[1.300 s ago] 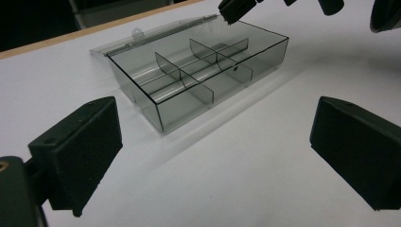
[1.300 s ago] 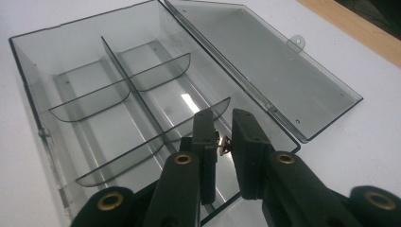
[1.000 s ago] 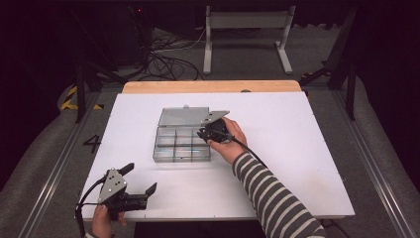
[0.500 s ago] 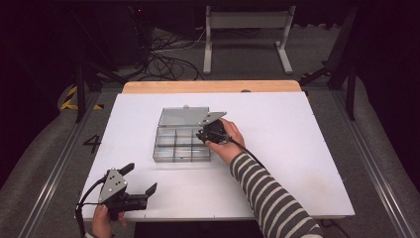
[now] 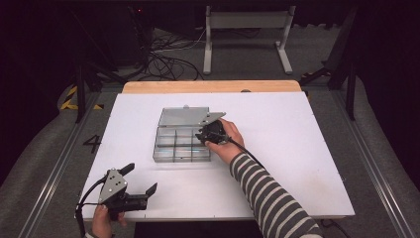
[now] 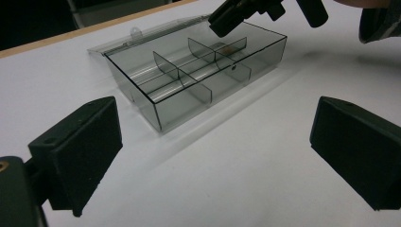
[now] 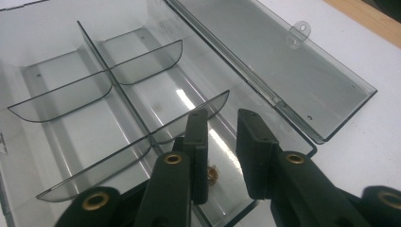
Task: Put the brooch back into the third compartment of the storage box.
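Starting at the left of the high view: the left gripper [image 5: 130,191] sits at about seven o'clock on the white table [image 5: 297,163], near the front edge, held by a hand [image 5: 102,223] coming up from below. Its jaws are spread wide with nothing between them, and in the left gripper view they frame bare tabletop with the box [image 6: 198,71] out ahead at twelve o'clock, well apart from them.

Moving right, to the middle of the table: the clear plastic box [image 5: 181,144] lies a little left of centre, its lid [image 5: 184,116] swung open and lying flat on the far side, at twelve o'clock from the tray. Thin dividers [image 7: 111,71] split the tray into compartments.

Now the right gripper [image 5: 202,137], at three o'clock from the box, held by a hand [image 5: 225,139] in a striped sleeve [image 5: 270,198]. It points down into the tray's right-hand end. In the right gripper view its jaws have just been easing apart and stand a narrow gap apart, with nothing pinched between the pads. Just below the left jaw a small brownish object [image 7: 213,174] lies on the floor of that end compartment; what it is cannot be made out.
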`<action>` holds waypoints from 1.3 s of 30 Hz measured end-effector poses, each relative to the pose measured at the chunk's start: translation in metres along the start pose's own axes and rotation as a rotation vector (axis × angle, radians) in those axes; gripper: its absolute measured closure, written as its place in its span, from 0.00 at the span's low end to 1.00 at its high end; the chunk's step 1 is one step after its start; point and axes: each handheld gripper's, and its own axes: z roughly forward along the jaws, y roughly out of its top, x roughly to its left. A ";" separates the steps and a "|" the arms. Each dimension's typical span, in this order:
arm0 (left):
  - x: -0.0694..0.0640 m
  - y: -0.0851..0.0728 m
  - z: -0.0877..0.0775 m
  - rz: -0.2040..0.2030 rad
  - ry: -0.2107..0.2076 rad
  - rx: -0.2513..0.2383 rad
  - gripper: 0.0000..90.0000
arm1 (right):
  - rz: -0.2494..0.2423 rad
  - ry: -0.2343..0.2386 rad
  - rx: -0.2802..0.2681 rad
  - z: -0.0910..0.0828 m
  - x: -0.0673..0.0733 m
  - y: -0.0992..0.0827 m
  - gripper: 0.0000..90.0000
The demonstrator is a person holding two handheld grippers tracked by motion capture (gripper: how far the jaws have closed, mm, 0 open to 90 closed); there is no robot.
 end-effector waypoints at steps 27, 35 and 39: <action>0.000 0.000 0.001 0.002 0.001 0.005 0.04 | 0.004 0.051 -0.150 -0.053 0.009 0.012 0.43; 0.000 0.000 0.001 -0.001 0.001 0.004 0.04 | -0.008 0.049 -0.183 -0.063 0.011 0.012 0.38; 0.000 0.000 0.001 -0.002 -0.001 0.006 0.04 | -0.003 0.058 -0.202 -0.069 0.011 0.011 0.38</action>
